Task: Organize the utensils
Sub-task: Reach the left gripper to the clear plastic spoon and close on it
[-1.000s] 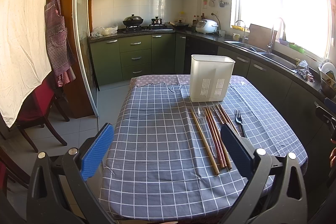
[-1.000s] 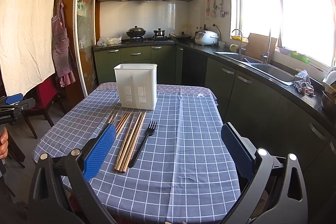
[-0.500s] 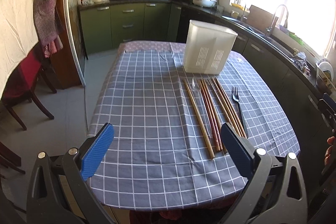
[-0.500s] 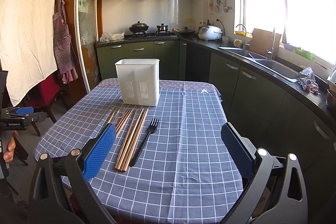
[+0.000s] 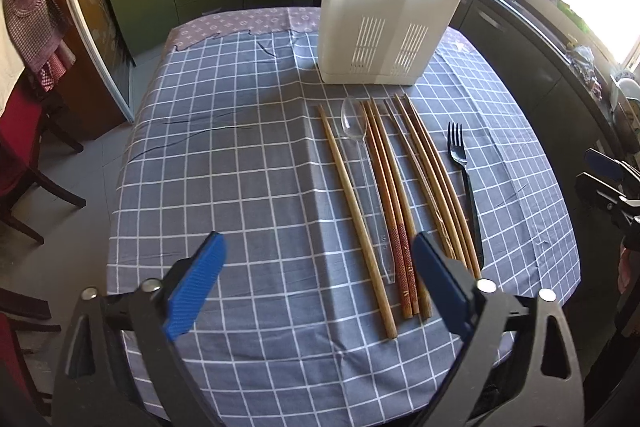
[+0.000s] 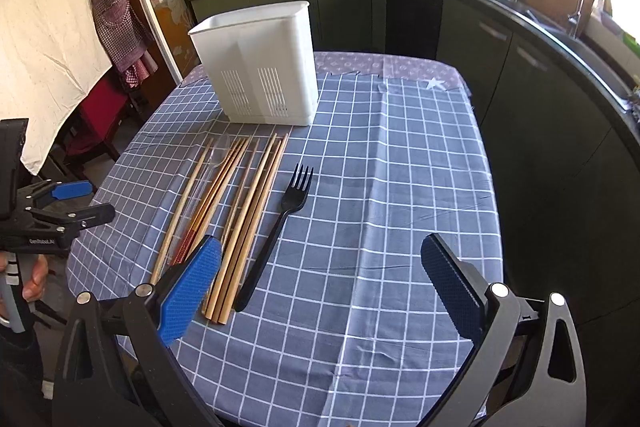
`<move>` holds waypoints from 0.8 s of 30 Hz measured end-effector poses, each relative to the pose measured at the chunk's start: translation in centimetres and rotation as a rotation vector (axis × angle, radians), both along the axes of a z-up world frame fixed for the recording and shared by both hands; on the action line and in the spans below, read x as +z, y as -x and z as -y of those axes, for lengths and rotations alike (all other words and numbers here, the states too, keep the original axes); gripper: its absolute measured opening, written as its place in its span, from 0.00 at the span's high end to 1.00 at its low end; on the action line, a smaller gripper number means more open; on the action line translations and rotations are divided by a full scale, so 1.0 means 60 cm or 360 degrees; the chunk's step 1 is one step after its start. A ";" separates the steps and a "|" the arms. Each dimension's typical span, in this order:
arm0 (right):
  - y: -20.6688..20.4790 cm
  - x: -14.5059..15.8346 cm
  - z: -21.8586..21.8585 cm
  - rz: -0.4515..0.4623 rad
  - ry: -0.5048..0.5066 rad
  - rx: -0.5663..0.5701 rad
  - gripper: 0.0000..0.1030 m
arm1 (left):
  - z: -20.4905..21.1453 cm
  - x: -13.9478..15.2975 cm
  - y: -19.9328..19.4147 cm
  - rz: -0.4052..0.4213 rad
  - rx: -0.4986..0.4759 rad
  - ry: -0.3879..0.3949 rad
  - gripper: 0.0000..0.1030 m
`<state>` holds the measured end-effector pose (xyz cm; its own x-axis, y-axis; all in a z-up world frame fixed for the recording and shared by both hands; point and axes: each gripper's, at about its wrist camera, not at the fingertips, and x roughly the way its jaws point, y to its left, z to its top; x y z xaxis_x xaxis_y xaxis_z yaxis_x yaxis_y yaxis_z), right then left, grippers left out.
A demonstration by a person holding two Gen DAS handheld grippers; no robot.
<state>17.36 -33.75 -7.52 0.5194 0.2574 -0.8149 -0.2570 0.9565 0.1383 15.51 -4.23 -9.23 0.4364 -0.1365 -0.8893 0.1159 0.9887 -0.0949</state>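
Chopsticks [image 5: 384, 195] lie in a loose row on the checked surface [image 5: 240, 167], ahead of the left gripper [image 5: 316, 279] and reaching down beside its right finger, whose fingers [image 5: 192, 287] are spread wide, released, grasping nothing. A clear spoon [image 5: 354, 125] lies among them, a black fork [image 6: 280, 223] ahead between the right gripper's [image 6: 320, 287] released fingers [image 6: 188, 287], nearer the left one. Beyond stands the white holder [image 5: 384, 23].

Our left gripper [image 5: 316, 285] and right gripper [image 6: 322, 281]: black plastic frames with triangular cutouts, silver round screws at the finger bases, and blue ribbed pads [image 5: 192, 289] on the fingers. White lettering marks the left unit's side. Bare skin shows on our left hand [image 6: 34, 277], on a grey handle.
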 end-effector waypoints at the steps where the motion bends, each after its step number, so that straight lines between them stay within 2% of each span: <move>1: -0.013 -0.006 -0.001 -0.0038 -0.0015 -0.0001 0.04 | 0.009 -0.006 -0.014 -0.0046 -0.0018 0.0011 0.35; 3: -0.036 -0.021 -0.003 -0.0132 -0.0024 -0.0009 0.04 | 0.021 -0.021 -0.038 -0.0137 -0.0051 0.0031 0.42; 7: -0.075 -0.043 -0.006 -0.0248 -0.0013 -0.0031 0.09 | 0.055 -0.050 -0.073 -0.0243 -0.0111 -0.0009 0.64; 8: -0.082 -0.046 -0.009 -0.0256 0.0016 -0.0041 0.13 | 0.061 -0.055 -0.082 -0.0256 -0.0115 -0.0025 0.66; 11: -0.097 -0.051 -0.015 -0.0272 0.0051 -0.0046 0.16 | 0.073 -0.064 -0.110 -0.0281 -0.0097 -0.0034 0.67; 13: -0.104 -0.054 -0.019 -0.0287 0.0057 -0.0047 0.19 | 0.076 -0.066 -0.127 -0.0278 -0.0078 -0.0034 0.72; 18: -0.108 -0.060 -0.027 -0.0292 0.0071 -0.0032 0.21 | 0.080 -0.078 -0.166 -0.0310 -0.0039 -0.0040 0.77; 20: -0.109 -0.062 -0.030 -0.0299 0.0081 -0.0024 0.21 | 0.081 -0.085 -0.177 -0.0330 -0.0020 -0.0053 0.84; 24: -0.108 -0.060 -0.034 -0.0283 0.0103 -0.0014 0.22 | 0.086 -0.094 -0.193 -0.0351 -0.0005 -0.0080 0.87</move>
